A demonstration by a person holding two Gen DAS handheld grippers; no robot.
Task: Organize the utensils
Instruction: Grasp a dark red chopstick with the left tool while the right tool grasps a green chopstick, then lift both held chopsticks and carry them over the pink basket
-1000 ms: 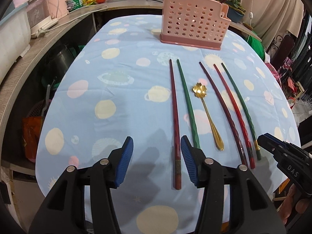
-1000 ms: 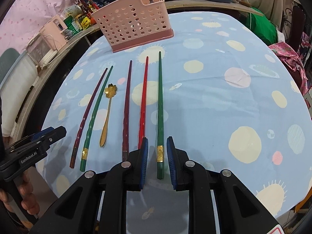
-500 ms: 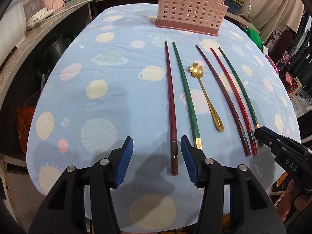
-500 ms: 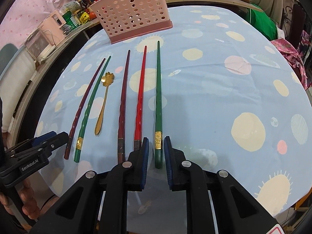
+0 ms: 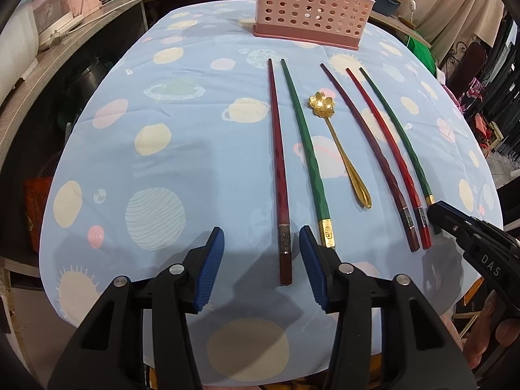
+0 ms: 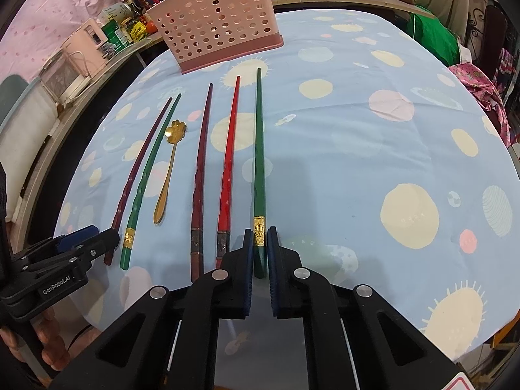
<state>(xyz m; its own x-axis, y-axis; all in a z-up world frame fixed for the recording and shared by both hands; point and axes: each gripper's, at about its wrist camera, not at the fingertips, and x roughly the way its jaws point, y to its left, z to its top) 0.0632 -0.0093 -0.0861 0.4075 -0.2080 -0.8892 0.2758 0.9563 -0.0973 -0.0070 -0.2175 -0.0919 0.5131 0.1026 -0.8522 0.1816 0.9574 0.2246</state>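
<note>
- Right gripper (image 6: 260,253) clamped on butt end of green chopstick (image 6: 259,162), near front edge of table (image 6: 373,149); jaws just been closing onto it.
- Left gripper (image 5: 261,260) jaws apart, just narrowed a bit, straddling dark red chopstick (image 5: 278,162), not gripping yet.
- Pink basket (image 6: 214,29) at far edge, well apart from utensils.
- To do well: lift straight up, keep tip clear of red chopstick (image 6: 229,162) just beside.
- Vs 1 s ago: right pads had gap round stick, now pressed; left view shows stick's butt between pads, prev. lower.
</note>
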